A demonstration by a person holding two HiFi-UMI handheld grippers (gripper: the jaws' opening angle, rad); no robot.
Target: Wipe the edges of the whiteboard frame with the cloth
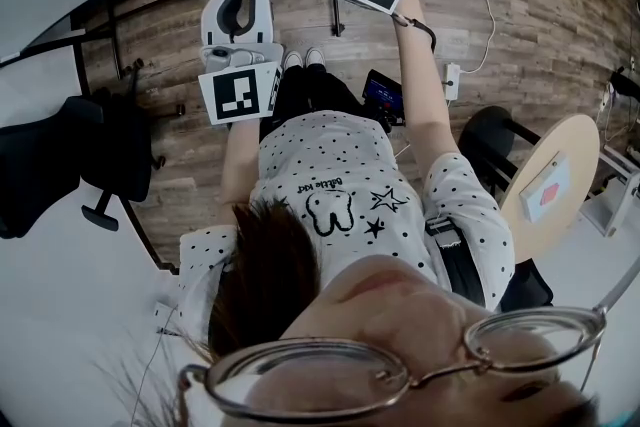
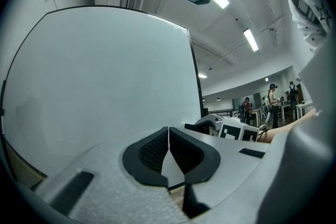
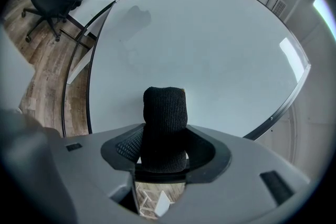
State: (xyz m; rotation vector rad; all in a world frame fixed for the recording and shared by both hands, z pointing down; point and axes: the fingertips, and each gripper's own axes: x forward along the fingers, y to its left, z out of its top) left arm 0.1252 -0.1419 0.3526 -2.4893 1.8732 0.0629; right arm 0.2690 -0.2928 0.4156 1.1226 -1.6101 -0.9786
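A person in a dotted white shirt (image 1: 330, 180) stands facing a whiteboard (image 3: 210, 44), holding a gripper in each hand.

The right gripper (image 3: 165, 138) is raised higher and pinches a black knitted cloth (image 3: 165, 107). The cloth stands up out of the closed jaws in a thick roll. In the right gripper view it sits against the white face of the board, well apart from the thin black frame (image 3: 276, 114) that curves down the board's right side. Whether the cloth touches the board cannot be told.

The left gripper (image 2: 168, 139) is held lower, beside the right one. Its jaws are pressed together with nothing between them. In its own view the board fills most of the picture, with the frame's vertical edge just past the jaws.

A black office chair (image 1: 60, 160) stands on the wood floor (image 1: 540, 45) to the person's left. A round wooden table (image 1: 555, 185) is to the right.
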